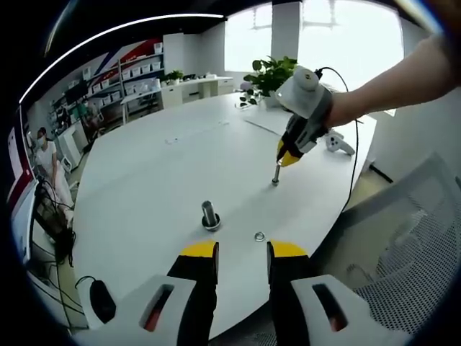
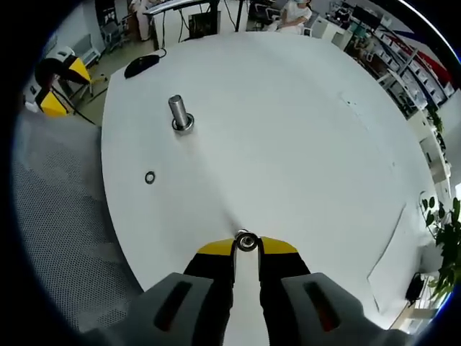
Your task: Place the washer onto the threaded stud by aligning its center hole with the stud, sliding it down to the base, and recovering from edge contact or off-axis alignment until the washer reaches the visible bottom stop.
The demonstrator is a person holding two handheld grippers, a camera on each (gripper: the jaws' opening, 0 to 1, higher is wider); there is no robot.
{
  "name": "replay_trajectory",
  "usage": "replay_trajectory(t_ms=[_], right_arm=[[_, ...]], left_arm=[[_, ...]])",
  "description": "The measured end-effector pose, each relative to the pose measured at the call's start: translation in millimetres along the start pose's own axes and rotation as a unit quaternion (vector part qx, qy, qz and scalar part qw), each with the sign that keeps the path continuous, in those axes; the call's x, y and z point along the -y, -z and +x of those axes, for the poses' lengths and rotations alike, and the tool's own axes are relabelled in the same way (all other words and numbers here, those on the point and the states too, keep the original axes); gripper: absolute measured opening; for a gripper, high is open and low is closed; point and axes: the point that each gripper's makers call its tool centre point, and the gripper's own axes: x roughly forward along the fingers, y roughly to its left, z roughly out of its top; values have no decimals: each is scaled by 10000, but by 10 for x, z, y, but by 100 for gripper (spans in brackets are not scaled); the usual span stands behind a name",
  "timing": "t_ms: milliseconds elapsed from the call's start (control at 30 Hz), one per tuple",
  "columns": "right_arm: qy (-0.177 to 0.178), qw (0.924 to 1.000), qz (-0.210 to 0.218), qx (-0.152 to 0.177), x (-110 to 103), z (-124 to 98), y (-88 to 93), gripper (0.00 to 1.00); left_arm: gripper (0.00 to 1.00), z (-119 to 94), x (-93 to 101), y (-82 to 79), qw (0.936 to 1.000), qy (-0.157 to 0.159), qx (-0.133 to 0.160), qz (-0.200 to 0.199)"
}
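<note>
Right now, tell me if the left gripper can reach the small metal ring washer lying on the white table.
Likely yes: the washer lies just ahead of the open left gripper, with only bare table between them.

White table (image 1: pixel 180 166); silver stud (image 1: pixel 209 214) at centre frame, silver washer (image 1: pixel 259 236) to its lower right; yellow-tipped black jaws on the grey left gripper (image 1: pixel 241 254) and right gripper (image 2: pixel 247 249); grey mesh chair (image 1: pixel 410 245) at right; green plant (image 1: pixel 270 72) up top

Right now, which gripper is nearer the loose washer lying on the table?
Left. The left gripper hovers just short of the loose washer. The right gripper sits farther off across the table, shut on a bolt.
</note>
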Motion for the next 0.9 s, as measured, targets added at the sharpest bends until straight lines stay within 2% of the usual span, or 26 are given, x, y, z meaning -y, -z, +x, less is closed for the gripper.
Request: replay_trajectory(t_ms=[467, 900], right_arm=[[-82, 9999, 6, -103, 12, 105, 40, 13], [-239, 9991, 121, -343, 19, 332, 167, 14]], left_arm=[[25, 15, 19, 38, 10000, 54, -77, -10], [25, 25, 16, 65, 9999, 59, -134, -22]])
